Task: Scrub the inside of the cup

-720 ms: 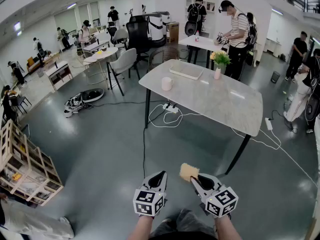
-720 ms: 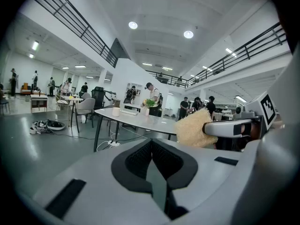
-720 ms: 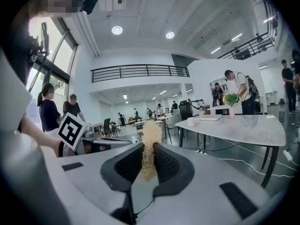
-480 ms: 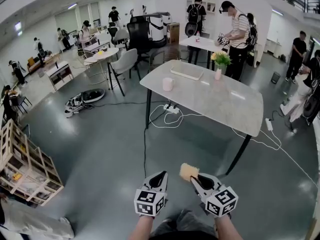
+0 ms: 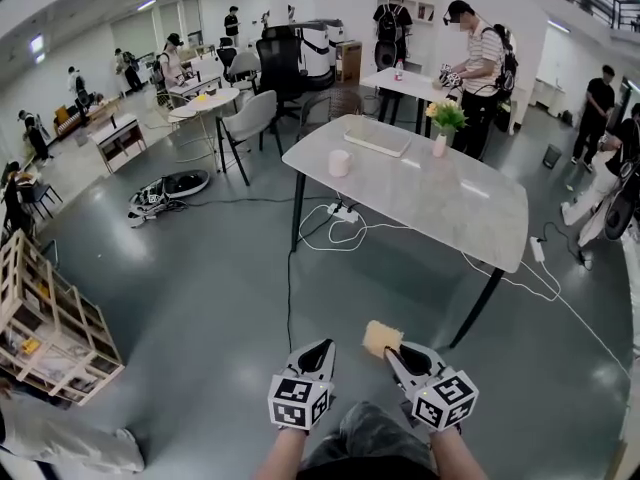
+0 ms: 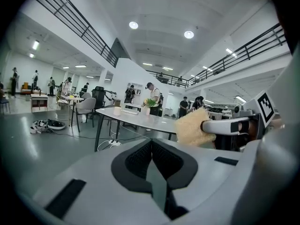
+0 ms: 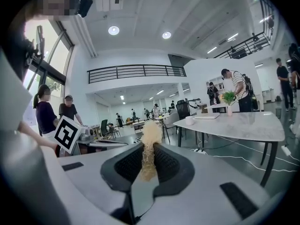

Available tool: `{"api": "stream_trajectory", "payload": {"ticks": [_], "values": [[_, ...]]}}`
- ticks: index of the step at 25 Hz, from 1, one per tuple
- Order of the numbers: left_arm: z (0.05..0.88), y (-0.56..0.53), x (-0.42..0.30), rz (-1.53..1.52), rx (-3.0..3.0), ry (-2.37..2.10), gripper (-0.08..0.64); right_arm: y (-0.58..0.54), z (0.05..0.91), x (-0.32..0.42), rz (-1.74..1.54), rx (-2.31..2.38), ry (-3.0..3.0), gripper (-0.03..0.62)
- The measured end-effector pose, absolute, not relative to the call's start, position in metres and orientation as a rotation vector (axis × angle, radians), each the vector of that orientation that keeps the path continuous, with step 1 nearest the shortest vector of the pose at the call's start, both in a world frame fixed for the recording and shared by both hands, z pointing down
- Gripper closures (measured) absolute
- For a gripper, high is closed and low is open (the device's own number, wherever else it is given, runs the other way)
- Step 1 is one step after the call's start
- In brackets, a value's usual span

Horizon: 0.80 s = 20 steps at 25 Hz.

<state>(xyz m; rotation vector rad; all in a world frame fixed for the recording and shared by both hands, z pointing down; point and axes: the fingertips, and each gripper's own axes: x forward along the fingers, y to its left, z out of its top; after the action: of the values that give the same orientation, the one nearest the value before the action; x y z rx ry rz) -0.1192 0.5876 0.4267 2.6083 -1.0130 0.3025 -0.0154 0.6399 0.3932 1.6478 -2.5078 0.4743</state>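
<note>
Two tools are carried low over the glossy grey floor (image 5: 200,288), well short of any work. The right gripper (image 5: 392,352) is clamped on a tan, coarse scrubbing sponge (image 5: 380,336). Most of the pad stands proud of the jaws, and we judge it is held that way so the free end can reach down inside a cup. Just beside it, the left gripper (image 5: 322,348) is clenched on nothing, its jaws pressed together. We take it as kept free to steady the cup once scrubbing starts. The small pale pink cup (image 5: 339,163) stands upright near the left corner of the counter, well apart from both grippers. By our reading the scrubbing has not begun, and a walk to the counter comes first.

Around them is a bright, double-height hall with white walls, ceiling lights and a railed balcony, busy with people at other tables. The long pale stone-look counter (image 5: 450,208) stands on dark slanted legs. A wooden slatted rack (image 5: 50,318) sits on the floor at the left edge of the head view. Beyond the cup, the counter carries a shallow white rectangular tray (image 5: 376,138) and a slim pale vase (image 5: 438,146) of yellow flowers. White cables and a power strip (image 5: 343,214) trail on the floor beneath it.
</note>
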Motion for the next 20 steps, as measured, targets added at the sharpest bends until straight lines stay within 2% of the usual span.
{"api": "stream_trajectory", "payload": {"ticks": [11, 20], "values": [[0.440, 0.532, -0.107, 0.336, 2.621, -1.015, 0.546, 0.576, 0.408, -0.013, 0.518, 1.605, -2.547, 0.531], [0.442, 0.450, -0.068, 0.350, 2.619, -1.011, 0.546, 0.497, 0.417, 0.015, 0.561, 1.547, -2.569, 0.531]]}}
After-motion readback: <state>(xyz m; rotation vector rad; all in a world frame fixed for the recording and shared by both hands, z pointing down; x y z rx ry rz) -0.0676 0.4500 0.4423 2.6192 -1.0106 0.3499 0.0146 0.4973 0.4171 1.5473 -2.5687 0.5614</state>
